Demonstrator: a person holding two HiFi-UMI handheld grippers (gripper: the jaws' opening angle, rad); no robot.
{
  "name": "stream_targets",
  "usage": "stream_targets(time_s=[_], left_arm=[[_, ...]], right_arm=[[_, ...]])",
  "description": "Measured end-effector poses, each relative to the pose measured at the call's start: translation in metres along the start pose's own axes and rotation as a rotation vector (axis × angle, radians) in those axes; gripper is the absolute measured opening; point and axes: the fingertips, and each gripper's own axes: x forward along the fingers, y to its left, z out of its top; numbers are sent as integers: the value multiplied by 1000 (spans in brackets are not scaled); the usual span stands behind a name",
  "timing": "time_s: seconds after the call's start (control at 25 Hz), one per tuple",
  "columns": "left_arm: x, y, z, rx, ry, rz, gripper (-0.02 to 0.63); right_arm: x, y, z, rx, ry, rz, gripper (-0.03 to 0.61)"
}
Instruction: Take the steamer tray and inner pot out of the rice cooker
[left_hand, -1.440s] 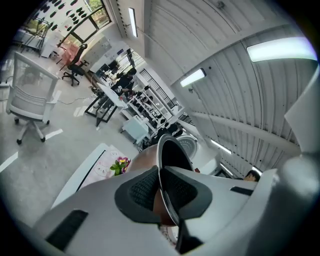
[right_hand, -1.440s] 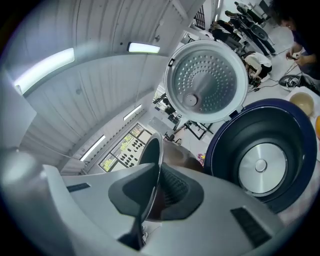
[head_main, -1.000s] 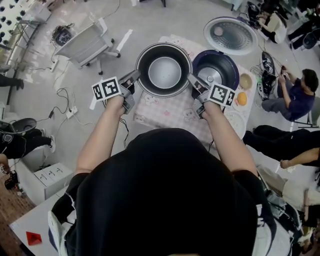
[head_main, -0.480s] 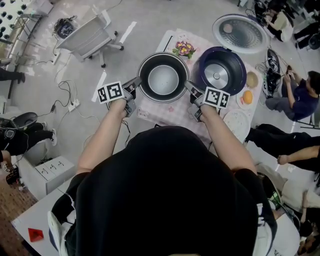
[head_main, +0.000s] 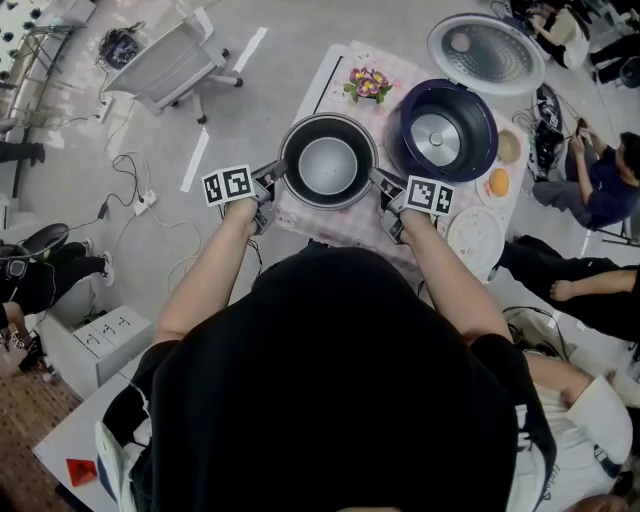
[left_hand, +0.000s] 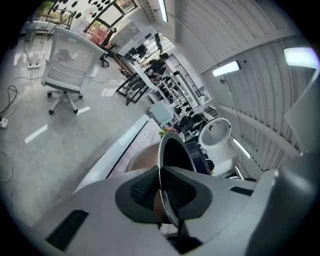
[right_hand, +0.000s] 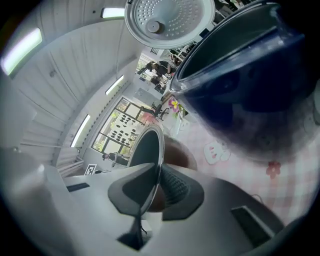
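Inner pot (head_main: 328, 165) lowered, rice cooker (head_main: 480, 150) just beside

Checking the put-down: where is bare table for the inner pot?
Bare cloth lies left of the rice cooker, between the flowers and the near edge, beneath the inner pot. The right end is crowded: plate, orange, bowl.

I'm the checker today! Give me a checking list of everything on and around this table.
Surface: white table under a pink checked cloth.
Job's things: dark round metal inner pot, out of the dark blue rice cooker, whose grey lid stands open.
Clutter: small flower bunch, pale round dish, orange fruit.
Grippers: left gripper and right gripper both shut on the pot's rim, opposite sides.
Cables: loose cables on the floor.
Surroundings: white office chair; seated people at right.
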Motion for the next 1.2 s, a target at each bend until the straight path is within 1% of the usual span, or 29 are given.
stream_targets(time_s=[0.16,0.36,0.48,0.64,0.96,1.2], left_arm=[[5,12,-11,-23,20,7,48],[10,22,-22,-30,44,21,46],[11,28,-26,-41,45,26,46],[10,33,-27,-48,37,32,48],[11,35,-26,-46,20,22,48],[12,34,-25,-46,31,22,48]], right_arm=[[4,-13,-11,13,22,-17,38],[6,-25,-22,20,45,-43,38],[7,-28,-27,26,53,-43,40],[9,-25,-29,35,40,-27,38],[10,-25,-28,51,15,-22,38],[10,-25,-26,65,3,-20,38]])
